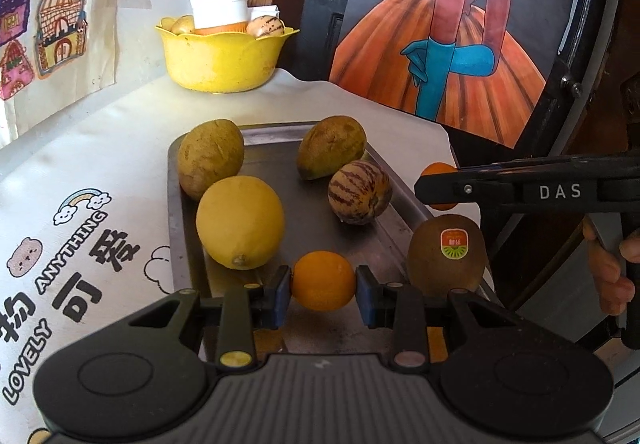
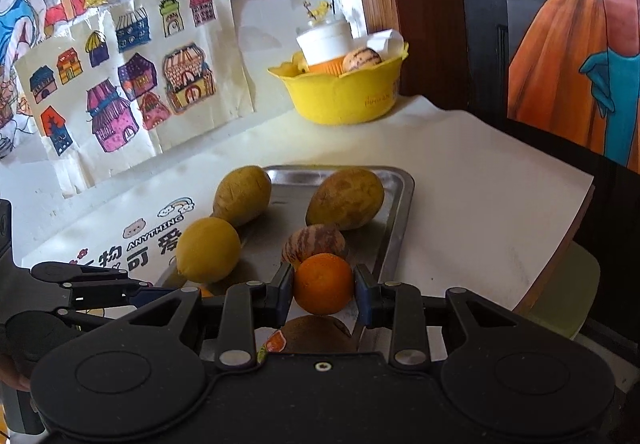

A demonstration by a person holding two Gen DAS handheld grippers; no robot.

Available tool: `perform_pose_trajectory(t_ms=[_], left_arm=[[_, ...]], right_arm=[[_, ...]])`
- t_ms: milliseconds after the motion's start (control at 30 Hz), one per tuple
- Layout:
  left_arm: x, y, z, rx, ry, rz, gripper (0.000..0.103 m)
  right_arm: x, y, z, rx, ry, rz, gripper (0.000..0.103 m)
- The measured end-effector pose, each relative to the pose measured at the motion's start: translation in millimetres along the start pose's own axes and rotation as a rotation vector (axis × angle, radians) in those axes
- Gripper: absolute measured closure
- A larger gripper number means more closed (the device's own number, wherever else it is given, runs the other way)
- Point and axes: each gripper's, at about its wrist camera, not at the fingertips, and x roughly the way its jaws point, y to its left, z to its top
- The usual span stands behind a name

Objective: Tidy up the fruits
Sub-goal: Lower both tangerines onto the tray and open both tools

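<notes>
Left gripper [image 1: 323, 281] angled downward, pads pressing inward; right gripper [image 2: 324, 290] likewise tilted down, jaws clamped tight.

Fruits lie on tray [image 1: 288, 135]; bowl [image 1: 224, 59] stands behind it.

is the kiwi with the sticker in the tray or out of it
Cannot tell for sure. In the left wrist view the kiwi sits at the metal tray near right rim, which it hides, so it may be on or just outside it.
</notes>
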Motion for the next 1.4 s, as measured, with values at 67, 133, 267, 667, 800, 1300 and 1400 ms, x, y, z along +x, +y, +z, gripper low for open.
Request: perform_pose_trajectory(t_ms=[67, 133, 267, 667, 800, 1300, 1400], left_arm=[[1.8, 0.3, 0.2, 0.0, 0.007, -0.003, 0.066], [3.2, 0.6, 0.5, 0.002, 0.015, -0.007, 0.066], [7.0, 1.6, 1.2, 0.009, 0.036, -0.021, 0.066], [7.3, 7.0, 2.8, 0.079, 0.078, -0.043, 0.065], [9.1, 5.9, 2.8, 0.083, 0.086, -0.045, 0.065], [9.0, 7.5, 3.7, 0.078, 0.091, -0.053, 0.065], [8.8, 7.7, 3.8, 0.077, 0.092, -0.053, 0.065]], right_arm=[[2.6, -1.1, 0.9, 0.004, 0.014, 0.001, 0.069], [4.9, -2.0, 1.8, 0.009, 0.026, 0.002, 0.069], [8.4, -4.3, 4.4, 0.028, 0.048, 0.007, 0.069], [17.9, -1.4, 8.4, 0.02, 0.097, 0.004, 0.069], [24.8, -1.8, 9.9, 0.023, 0.123, 0.015, 0.069], [39.5, -2.3, 10.9, 0.032, 0.173, 0.012, 0.069], [40.8, -2.0, 11.1, 0.034, 0.177, 0.006, 0.069]])
